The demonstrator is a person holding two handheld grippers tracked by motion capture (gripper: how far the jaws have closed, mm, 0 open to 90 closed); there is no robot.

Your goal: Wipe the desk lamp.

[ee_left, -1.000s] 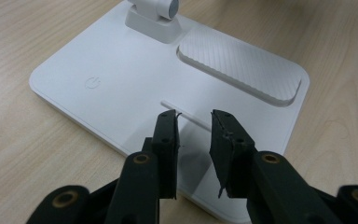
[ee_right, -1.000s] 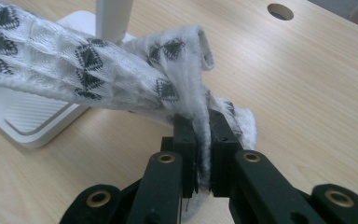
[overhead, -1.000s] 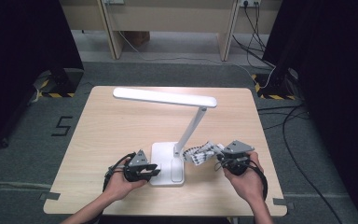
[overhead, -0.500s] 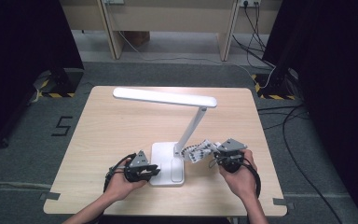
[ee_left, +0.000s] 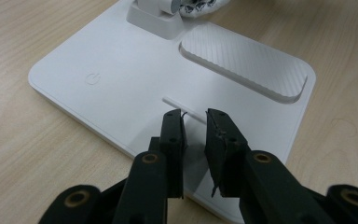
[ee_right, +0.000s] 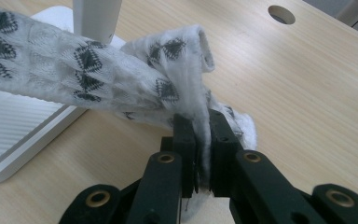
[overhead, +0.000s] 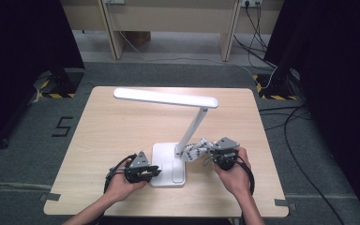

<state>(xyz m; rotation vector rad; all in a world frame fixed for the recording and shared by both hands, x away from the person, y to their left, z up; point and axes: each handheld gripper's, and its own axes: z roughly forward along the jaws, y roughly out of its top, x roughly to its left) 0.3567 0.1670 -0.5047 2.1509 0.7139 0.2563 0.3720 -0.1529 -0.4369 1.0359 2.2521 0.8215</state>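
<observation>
I am pinching a white sock with dark diamond marks in my right gripper: its two black jaws are pressing together on a fold of the sock's edge, and the knit is bulging out above them. The rest of the sock is stretching away from the jaws toward the white lamp, passing just beside the foot of the lamp's slanted arm and lying partly over the corner of the lamp's base. In the high view the sock is sitting between the lamp arm and my right gripper, near the front right part of the wooden table. I am holding my left gripper over the front edge of the lamp base, its jaws standing slightly apart with a narrow gap between them and nothing caught in it; the tips are pointing at a thin raised line on the base, with the power symbol to one side and the ribbed recess beyond. In the high view this gripper is just at the left edge of the base.
</observation>
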